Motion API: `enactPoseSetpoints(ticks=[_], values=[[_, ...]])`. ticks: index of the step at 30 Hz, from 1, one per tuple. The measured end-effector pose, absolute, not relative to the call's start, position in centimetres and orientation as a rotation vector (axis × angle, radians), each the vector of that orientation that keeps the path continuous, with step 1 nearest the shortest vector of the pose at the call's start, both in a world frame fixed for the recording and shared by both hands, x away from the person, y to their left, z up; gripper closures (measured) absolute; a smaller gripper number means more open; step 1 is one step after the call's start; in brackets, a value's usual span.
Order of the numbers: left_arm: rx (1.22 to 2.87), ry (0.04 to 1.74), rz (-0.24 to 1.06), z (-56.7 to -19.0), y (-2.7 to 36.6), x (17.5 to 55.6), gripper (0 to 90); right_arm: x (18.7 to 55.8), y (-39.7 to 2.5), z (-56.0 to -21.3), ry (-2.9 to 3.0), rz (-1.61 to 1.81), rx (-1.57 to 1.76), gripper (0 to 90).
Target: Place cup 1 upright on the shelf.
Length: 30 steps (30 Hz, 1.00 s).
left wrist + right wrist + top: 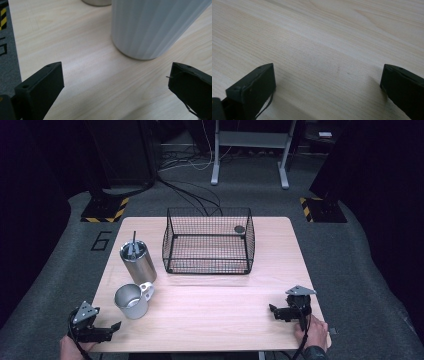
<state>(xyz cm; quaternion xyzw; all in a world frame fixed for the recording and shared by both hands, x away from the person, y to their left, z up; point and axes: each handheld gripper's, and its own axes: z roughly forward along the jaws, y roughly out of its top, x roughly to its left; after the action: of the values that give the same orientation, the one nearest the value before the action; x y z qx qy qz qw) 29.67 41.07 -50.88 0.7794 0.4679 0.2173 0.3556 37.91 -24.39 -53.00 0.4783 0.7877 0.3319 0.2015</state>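
near table's front edge, left tool [114,327] gapes.

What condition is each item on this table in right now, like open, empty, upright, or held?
Left gripper: open, holding nothing, aimed at the mug.
Right gripper: open, over bare wood.
Mug: upright, looks empty, not held.
Steel canister: upright, utensils standing inside.
Wire basket: upright, open-topped, a small dark round item at its back right corner.

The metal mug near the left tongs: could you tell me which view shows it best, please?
The high view: the metal mug shows whole, with rim and handle. The left gripper view gives a close crop of its ribbed wall; the right gripper view faces bare table.
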Motion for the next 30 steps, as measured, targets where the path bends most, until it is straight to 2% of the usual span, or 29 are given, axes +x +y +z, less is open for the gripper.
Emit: enactPoseSetpoints(ticks=[9, 19, 23, 30], values=[[2.029, 1.161, 0.587, -47.5, 40.0, 29.8, 0.0, 37.9, -24.4, -53.0, 2.200, 0.928, 1.337, 0.0], [1.977, 1.126, 0.576, -44.3, 39.2, 30.0, 0.0, 37.9, -24.4, -53.0, 2.200, 0.927, 1.335, 0.0], [1.936, 1.131, 0.585, -43.0, 39.1, 30.6, 0.0, 37.9, -24.4, -53.0, 2.201, 0.928, 1.335, 0.0], [1.810, 1.145, 0.505, -40.8, 39.5, 33.2, 0.0, 37.9, -24.4, -53.0, 2.201, 0.927, 1.331, 0.0]])
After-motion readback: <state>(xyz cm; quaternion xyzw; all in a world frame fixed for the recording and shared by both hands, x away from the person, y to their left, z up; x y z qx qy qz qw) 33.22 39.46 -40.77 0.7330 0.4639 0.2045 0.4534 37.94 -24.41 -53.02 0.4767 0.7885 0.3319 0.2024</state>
